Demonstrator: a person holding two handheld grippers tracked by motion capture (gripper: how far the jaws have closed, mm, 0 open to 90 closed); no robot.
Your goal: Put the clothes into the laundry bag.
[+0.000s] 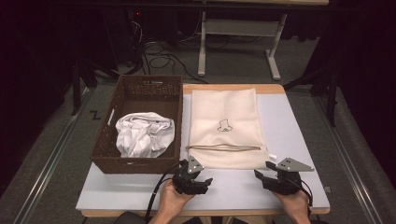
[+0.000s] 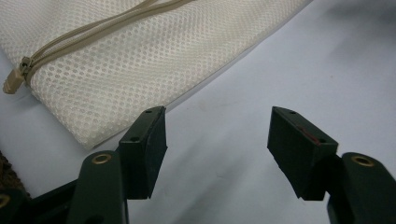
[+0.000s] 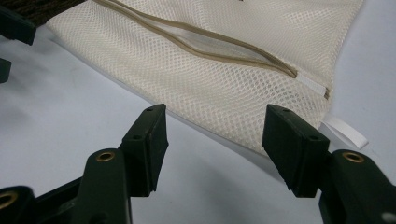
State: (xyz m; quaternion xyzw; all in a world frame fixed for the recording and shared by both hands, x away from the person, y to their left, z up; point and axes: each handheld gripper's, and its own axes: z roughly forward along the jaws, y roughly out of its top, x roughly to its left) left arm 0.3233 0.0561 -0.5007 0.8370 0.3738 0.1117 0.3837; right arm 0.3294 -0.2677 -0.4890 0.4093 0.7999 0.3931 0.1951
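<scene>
Two grippers rest low over the near edge of the table, both with jaws spread apart and nothing between them. The left gripper sits just short of the near left corner of the mesh bag; the right gripper sits just short of its near right corner. The bag lies flat in the middle of the table, its zipper running across the near end and gaping slightly. A small white tag sticks out at the bag's near right corner. Just left of the bag stands a brown wicker basket holding a crumpled white cloth. The table between grippers and bag lies bare.
</scene>
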